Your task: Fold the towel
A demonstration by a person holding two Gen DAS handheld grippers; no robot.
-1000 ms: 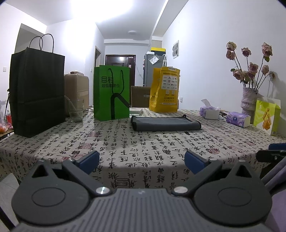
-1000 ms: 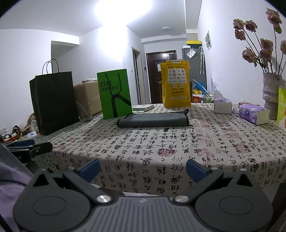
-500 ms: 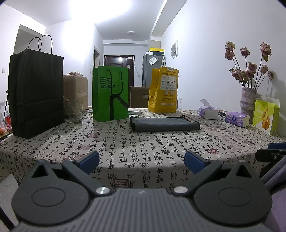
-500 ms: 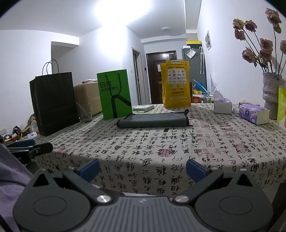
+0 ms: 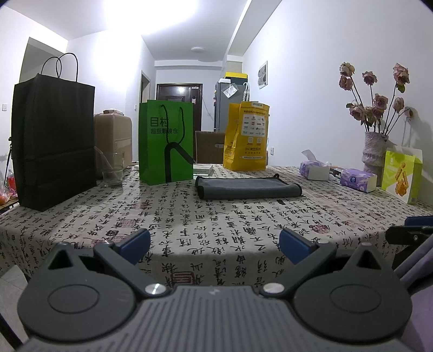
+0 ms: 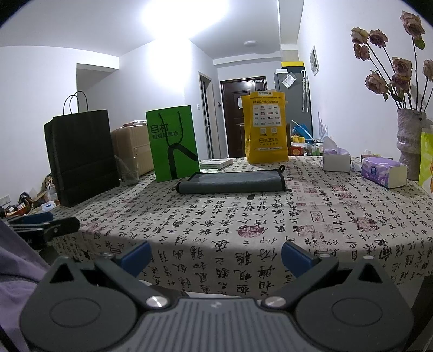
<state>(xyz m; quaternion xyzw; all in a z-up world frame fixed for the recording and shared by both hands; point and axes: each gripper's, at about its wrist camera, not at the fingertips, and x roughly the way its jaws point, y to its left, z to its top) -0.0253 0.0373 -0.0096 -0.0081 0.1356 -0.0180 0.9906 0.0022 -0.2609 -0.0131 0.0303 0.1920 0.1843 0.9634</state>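
Grey towel point(image 5: 247, 186) lies folded on table point(image 5: 189, 224), far side. Left gripper point(image 5: 213, 243) and right gripper point(image 6: 215, 254) both spread wide, empty, at near edge

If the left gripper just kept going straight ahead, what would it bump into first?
Probably the near part of the table: the open left gripper points low across its cloth. The grey towel lies farther on; depth is hard to judge.

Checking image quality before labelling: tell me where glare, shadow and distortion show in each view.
Left wrist view: ceiling light blown out, walls bowed, towel sharp, shadow falls beside the black bag. Right wrist view: same ceiling glare, near edge of the tablecloth in shade, corners vignetted.
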